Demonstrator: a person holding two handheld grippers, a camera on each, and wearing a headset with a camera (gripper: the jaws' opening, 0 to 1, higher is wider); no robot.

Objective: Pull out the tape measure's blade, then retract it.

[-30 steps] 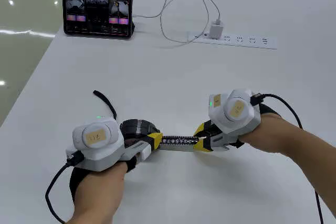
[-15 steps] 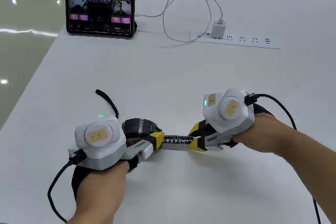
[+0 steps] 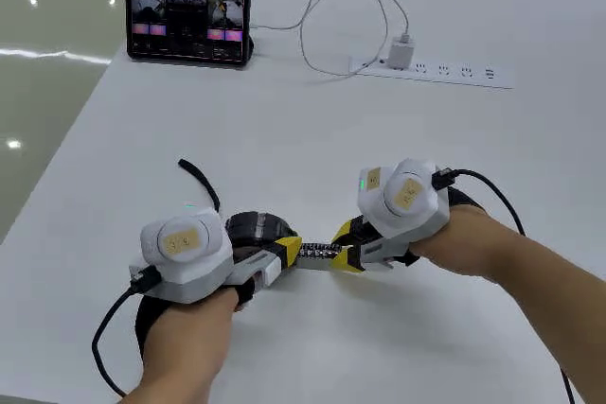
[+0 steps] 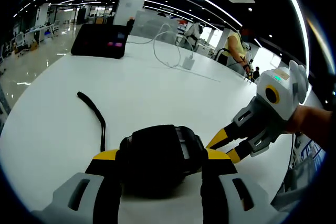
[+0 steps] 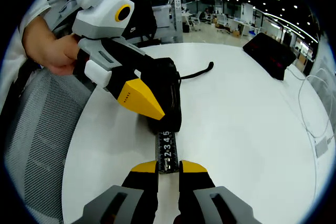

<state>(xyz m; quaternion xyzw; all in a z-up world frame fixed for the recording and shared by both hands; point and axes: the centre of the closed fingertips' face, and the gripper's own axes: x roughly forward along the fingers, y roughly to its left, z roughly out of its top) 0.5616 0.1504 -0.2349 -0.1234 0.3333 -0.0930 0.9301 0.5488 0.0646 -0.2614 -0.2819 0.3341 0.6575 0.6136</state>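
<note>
the tape measure (image 3: 254, 228), black-cased, sits on the white worktop (image 3: 284, 130) near the person, just left of centre in the head view. the left claw (image 4: 161, 162) is clenched around its case, one yellow-tipped jaw on each side. a short length of blade (image 5: 167, 149) is out of the case and runs to the right, its printed numbers showing. the right claw (image 5: 168, 167) is pinched on the blade's outer end, jaws nearly together with the strip between them. the two claws' tips are close to each other. a black wrist strap (image 3: 199, 186) trails from the case toward the far left. well apart, far along the worktop, a tablet (image 3: 187, 18) with a lit screen stands at the left and a white power strip (image 3: 436, 71) lies at the right, with a charger (image 3: 402, 49) plugged in and a white cable (image 3: 317, 16) looping over to the tablet.
</note>
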